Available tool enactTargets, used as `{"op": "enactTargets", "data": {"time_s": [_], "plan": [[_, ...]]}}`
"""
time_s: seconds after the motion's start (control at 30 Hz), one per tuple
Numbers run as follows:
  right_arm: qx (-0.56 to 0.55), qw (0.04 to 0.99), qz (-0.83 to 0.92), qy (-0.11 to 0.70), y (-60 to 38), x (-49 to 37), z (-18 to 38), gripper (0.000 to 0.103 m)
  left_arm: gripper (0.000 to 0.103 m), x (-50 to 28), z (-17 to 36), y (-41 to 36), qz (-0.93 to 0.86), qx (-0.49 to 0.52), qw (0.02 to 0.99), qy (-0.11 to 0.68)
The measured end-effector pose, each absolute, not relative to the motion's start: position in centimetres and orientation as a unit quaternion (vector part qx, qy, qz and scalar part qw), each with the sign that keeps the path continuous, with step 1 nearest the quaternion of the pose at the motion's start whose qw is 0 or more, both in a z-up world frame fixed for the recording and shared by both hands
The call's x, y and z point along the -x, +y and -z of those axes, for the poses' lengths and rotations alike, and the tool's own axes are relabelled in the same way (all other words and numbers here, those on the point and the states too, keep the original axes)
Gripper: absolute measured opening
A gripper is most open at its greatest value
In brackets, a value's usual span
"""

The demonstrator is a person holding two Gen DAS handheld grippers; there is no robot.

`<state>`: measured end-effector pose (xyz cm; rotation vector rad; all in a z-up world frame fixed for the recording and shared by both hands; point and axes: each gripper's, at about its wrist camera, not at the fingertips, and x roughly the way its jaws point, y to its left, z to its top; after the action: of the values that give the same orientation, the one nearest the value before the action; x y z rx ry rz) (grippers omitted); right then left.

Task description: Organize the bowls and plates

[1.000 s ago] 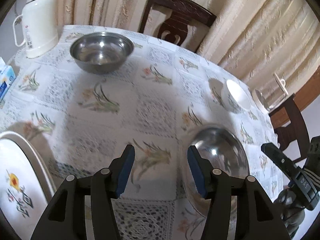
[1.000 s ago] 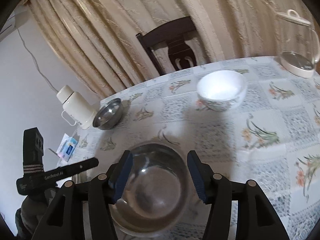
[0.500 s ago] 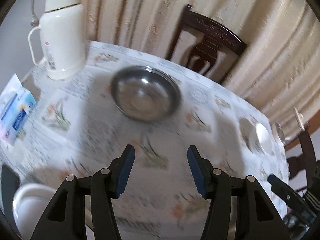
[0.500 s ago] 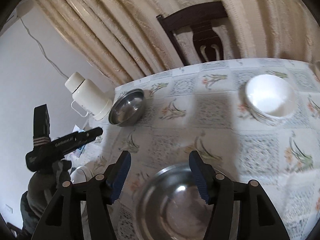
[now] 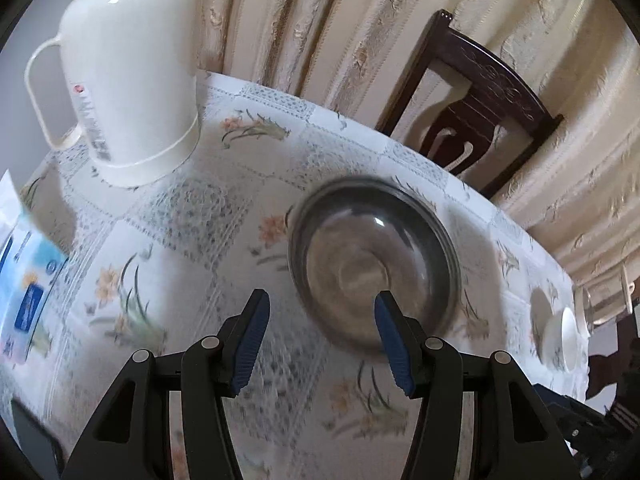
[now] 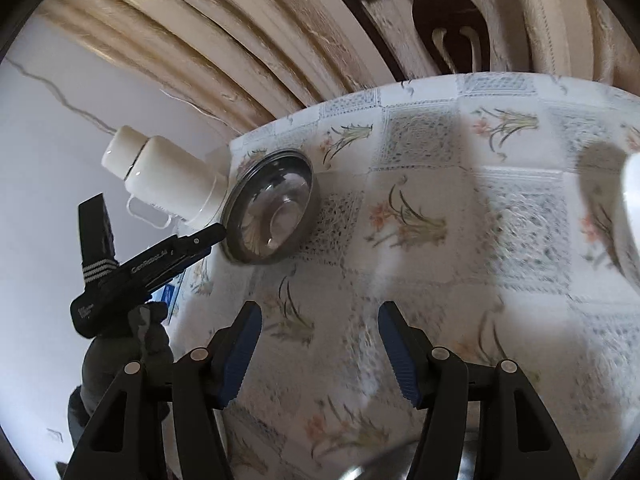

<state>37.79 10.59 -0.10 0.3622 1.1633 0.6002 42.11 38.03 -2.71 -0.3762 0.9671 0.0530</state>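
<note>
Closing in since a second ago, the left claw (image 5: 318, 334) is hanging spread and empty just before the steel bowl (image 5: 374, 262) — sitting on the floral surface (image 5: 192, 216) near the white thermos (image 5: 132, 72); right claw (image 6: 320, 350) gaping too.

Soft daylight, heavy motion blur across the tablecloth (image 5: 168, 216), fisheye-bent, dark-vignetted edges.

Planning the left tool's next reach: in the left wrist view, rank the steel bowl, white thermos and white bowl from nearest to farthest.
1. Steel bowl, just ahead of the left tool, slightly right.
2. White thermos, far left.
3. White bowl, far right edge.
</note>
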Motion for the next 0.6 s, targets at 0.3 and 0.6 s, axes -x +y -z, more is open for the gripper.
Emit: {"op": "enactTargets", "data": {"time_s": [0.3, 0.6], "plan": [[-0.163, 0.748, -0.286, 0.576, 15.2, -41.6, 1.9, 0.064, 0.052, -44.8, 3.6, 37.2, -0.004, 0.138, 0.869, 0.475], [-0.130, 0.745, -0.280, 0.592, 18.4, -44.7, 3.5, 0.050, 0.034, -46.4, 5.6, 37.8, 0.002, 0.128, 0.861, 0.492]]}}
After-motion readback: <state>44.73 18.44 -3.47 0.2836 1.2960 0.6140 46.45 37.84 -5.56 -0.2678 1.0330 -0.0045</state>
